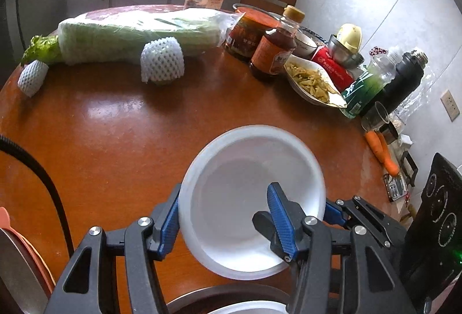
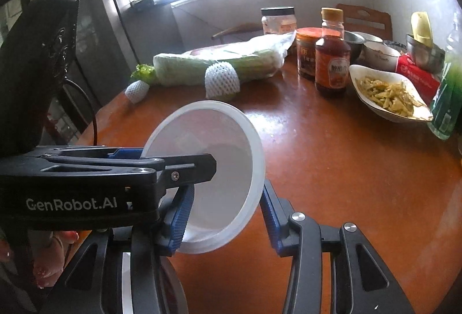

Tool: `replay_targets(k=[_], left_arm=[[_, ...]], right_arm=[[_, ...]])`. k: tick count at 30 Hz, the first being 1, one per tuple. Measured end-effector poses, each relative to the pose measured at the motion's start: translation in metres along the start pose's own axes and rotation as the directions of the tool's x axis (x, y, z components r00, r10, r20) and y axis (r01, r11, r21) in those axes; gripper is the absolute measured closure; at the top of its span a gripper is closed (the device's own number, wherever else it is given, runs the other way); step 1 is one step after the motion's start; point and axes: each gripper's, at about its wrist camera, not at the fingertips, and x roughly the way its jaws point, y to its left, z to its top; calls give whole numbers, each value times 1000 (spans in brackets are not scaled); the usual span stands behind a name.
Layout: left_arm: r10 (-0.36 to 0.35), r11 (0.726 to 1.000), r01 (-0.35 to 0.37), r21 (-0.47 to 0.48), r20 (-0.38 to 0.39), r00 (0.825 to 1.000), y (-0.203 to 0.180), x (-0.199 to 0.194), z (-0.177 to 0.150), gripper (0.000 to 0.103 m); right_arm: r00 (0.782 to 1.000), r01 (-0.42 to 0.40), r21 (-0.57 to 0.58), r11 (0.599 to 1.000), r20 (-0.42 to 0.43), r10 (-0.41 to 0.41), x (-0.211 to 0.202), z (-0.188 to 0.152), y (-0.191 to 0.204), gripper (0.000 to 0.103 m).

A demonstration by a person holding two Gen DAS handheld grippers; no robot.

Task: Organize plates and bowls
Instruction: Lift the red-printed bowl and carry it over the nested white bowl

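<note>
White bowl (image 1: 251, 198): tilted above the tabletop (image 1: 115, 126), rim pinched by the left tool (image 1: 225, 216); right tool (image 2: 225, 216) spread around it, ungripped. Step: carrying. Next, likely: lower onto the dishes below

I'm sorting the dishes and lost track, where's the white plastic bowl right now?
The white plastic bowl is tilted above the near edge of the round table, gripped at its rim by the left gripper, with the right gripper around its other side.

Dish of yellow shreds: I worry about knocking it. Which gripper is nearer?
Right. The right gripper is at the bowl's side facing the dish; the left gripper is at its far side.
</note>
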Motion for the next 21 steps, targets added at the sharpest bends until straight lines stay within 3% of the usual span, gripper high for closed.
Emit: replay_targets(k=[10, 21], left_arm=[[3, 1000, -4, -27, -22, 1000, 15, 9, -5, 47], [3, 1000, -4, -16, -75, 997, 19, 21, -21, 47]], right_arm=[[999, 19, 24, 1000, -27, -18, 11, -5, -6, 55], [1000, 7, 143, 990, -22, -3, -11, -32, -33, 55]])
